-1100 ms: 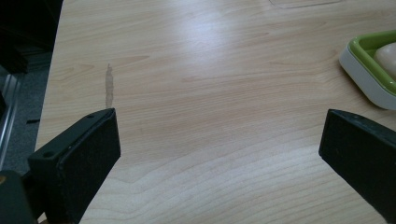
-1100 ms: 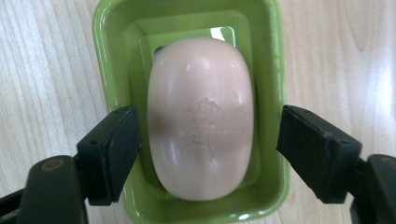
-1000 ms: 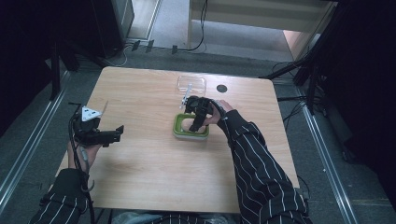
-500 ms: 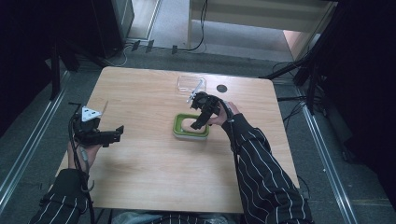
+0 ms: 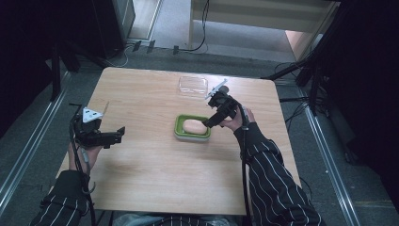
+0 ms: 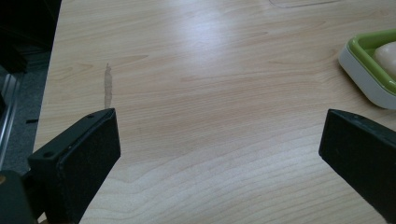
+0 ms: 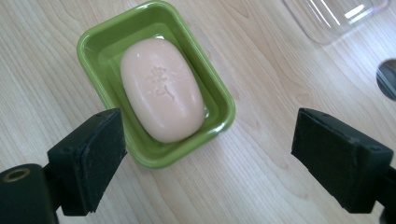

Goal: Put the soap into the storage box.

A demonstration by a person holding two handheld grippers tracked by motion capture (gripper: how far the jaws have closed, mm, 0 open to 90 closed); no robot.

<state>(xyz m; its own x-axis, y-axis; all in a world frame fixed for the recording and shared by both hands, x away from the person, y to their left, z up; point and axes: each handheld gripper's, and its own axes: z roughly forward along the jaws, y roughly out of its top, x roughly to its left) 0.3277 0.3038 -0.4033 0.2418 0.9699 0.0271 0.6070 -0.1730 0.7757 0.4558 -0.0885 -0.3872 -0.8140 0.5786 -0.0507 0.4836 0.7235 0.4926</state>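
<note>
Moved: right gripper [image 5: 207, 121] has backed up off the soap [image 5: 194, 126], jaws just opened, nothing between them
Soap: pale bar lying in the green dish [image 5: 180, 133] mid-table, embossed mark unreadable
Right hand: angled down over dish edge
Left gripper [image 5: 117, 136]: wide open, empty, level near left edge

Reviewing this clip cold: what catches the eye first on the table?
A pale bar of soap lying in a green soap dish near the middle of the wooden table. The right gripper hangs just beside the dish, jaws apart with nothing between them. A clear plastic lid lies beyond the dish toward the far edge, and the left gripper waits open near the left edge.
</note>
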